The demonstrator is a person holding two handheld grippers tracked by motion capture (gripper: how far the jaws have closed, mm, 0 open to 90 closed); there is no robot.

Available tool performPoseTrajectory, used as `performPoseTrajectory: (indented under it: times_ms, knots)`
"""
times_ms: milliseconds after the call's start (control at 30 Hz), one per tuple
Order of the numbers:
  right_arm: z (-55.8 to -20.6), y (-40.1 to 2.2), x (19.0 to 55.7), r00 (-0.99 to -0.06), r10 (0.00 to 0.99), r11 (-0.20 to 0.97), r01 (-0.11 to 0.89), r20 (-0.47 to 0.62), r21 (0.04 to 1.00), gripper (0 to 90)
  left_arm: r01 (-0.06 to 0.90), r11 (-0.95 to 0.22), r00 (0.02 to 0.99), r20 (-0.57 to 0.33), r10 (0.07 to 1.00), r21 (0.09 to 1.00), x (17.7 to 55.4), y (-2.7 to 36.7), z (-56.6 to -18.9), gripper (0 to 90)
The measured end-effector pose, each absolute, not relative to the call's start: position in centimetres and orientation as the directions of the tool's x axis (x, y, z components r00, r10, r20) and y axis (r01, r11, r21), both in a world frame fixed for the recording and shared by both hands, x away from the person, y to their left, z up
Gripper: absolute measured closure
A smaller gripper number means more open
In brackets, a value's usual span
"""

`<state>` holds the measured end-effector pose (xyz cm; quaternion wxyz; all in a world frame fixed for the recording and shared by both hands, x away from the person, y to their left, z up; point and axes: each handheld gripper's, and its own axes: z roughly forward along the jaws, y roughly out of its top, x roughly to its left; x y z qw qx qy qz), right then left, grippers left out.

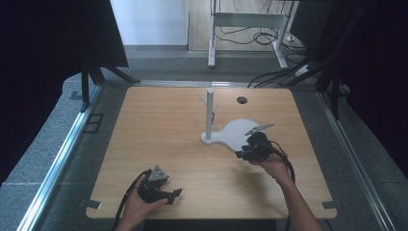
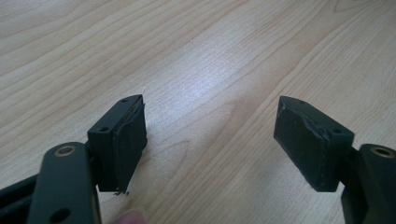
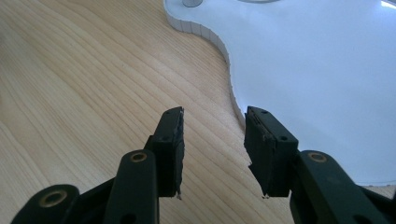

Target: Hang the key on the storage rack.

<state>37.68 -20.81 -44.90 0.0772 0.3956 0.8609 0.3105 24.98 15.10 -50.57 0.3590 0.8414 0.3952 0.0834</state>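
Your right tongs (image 3: 214,135) stand apart, empty, straddling the near edge of the white stand base (image 3: 308,70) on the surface (image 3: 84,84); its post is cut off above. Your left tongs (image 2: 210,140) gape wide over bare wood.

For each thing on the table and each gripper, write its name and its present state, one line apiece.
White stand: flat on the table, its post upright.
Clip: lying on the stand's base, not gripped.
Left gripper: open, nothing between the jaws, over bare wood.
Right gripper: open, nothing between the jaws, at the base's edge.
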Motion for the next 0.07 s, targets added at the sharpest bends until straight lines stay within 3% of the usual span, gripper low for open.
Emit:
performPoseTrajectory:
  times_ms: [67]
  knots:
    - [-44.89,-20.78,37.65,-0.675,0.729,0.492,0.632,0.114,0.598,57.9,0.605,-0.432,0.675,-0.143,0.724,0.668,24.99,15.07,-50.60,25.9]
